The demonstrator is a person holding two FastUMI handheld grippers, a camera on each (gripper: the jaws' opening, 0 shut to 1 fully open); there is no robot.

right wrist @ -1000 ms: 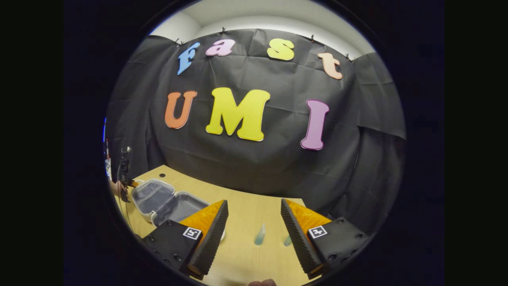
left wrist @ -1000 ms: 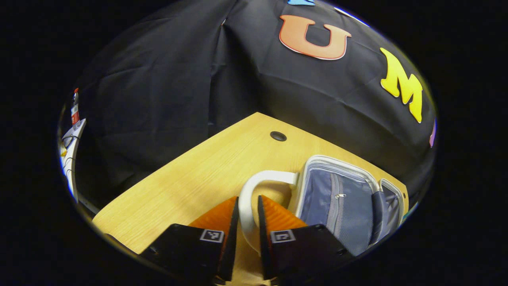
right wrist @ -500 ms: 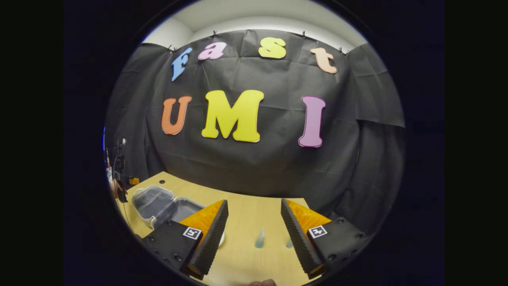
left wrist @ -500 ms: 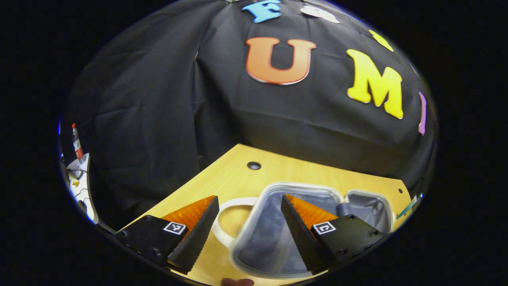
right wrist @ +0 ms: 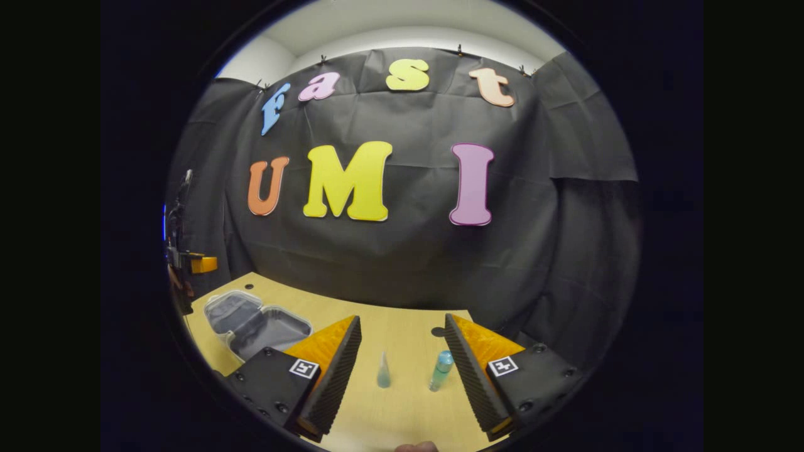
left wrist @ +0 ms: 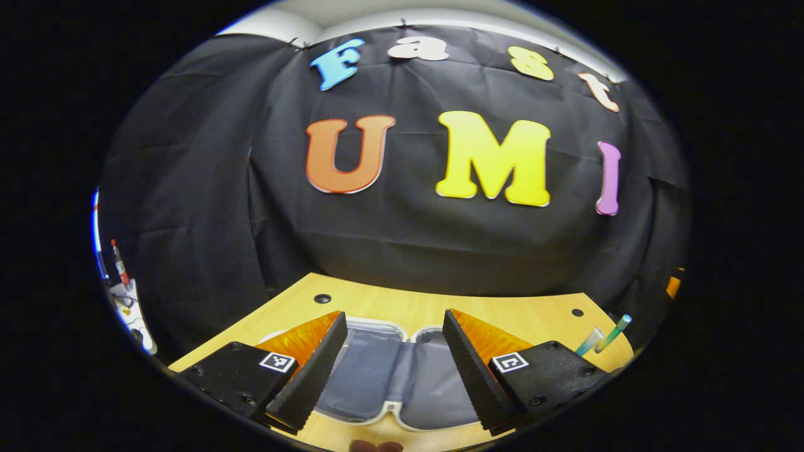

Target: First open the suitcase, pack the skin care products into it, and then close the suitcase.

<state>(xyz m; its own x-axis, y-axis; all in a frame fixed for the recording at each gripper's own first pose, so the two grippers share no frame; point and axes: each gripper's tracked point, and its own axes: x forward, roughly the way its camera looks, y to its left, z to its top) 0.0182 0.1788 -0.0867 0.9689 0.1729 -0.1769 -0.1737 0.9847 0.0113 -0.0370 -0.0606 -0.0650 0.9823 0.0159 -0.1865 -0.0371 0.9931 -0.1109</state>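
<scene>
Since a moment ago the left tongs (left wrist: pixel 392 367) have let go of the handle and swung round to face the open suitcase (left wrist: pixel 396 383), which lies flat on the tabletop (left wrist: pixel 402 307) just below their spread, empty fingers. From the right gripper view the suitcase (right wrist: pixel 257 323) sits at the far left. Right of it, the right tongs (right wrist: pixel 402 370) hang wide open, gripping nothing, over a small tube (right wrist: pixel 383 371) and a teal bottle (right wrist: pixel 441 369) close together on the tabletop.
</scene>
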